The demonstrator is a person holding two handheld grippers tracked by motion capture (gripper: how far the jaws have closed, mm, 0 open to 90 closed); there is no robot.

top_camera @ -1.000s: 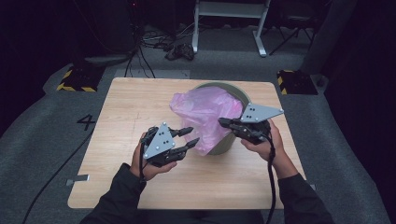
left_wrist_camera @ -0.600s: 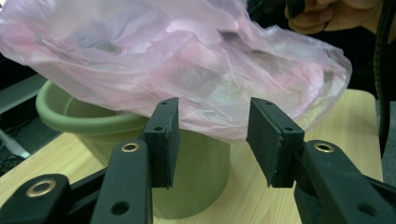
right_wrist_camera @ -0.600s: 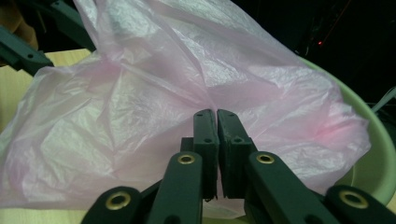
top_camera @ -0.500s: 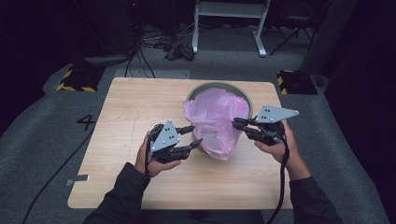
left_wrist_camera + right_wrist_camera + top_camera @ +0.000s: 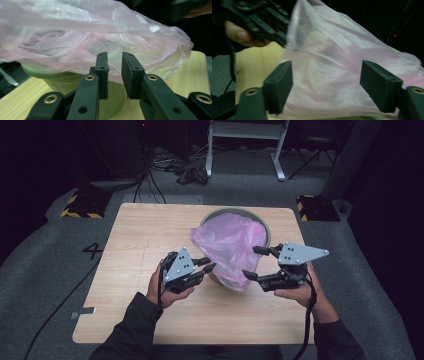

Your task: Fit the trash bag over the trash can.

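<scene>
A pale green bin (image 5: 235, 211) stands on the wooden table (image 5: 140, 235), right of centre. A thin pink plastic bag (image 5: 230, 245) lies over its mouth and hangs down its near side. My left gripper (image 5: 206, 264) sits at the bag's near left edge, its jaws a small gap apart with nothing between them. In the left gripper view that gripper (image 5: 115, 62) faces the bag (image 5: 100, 30) and the bin wall (image 5: 62, 77). My right gripper (image 5: 251, 262) is wide open at the bag's near right edge. In the right gripper view it (image 5: 327, 85) frames the bag (image 5: 337, 50), with the left gripper (image 5: 262, 22) beyond.
The bin is close to the table's far right corner. Bare wood lies to the left and front. On the grey floor are a painted 4 (image 5: 93, 251), two yellow-and-black striped blocks (image 5: 80, 205) (image 5: 315, 202), cables and a white frame (image 5: 245, 150).
The bag has gone from spread leftwards behind the grippers to draped over the bin's front. My right gripper has moved right and toward the person, and now stands wide open.
</scene>
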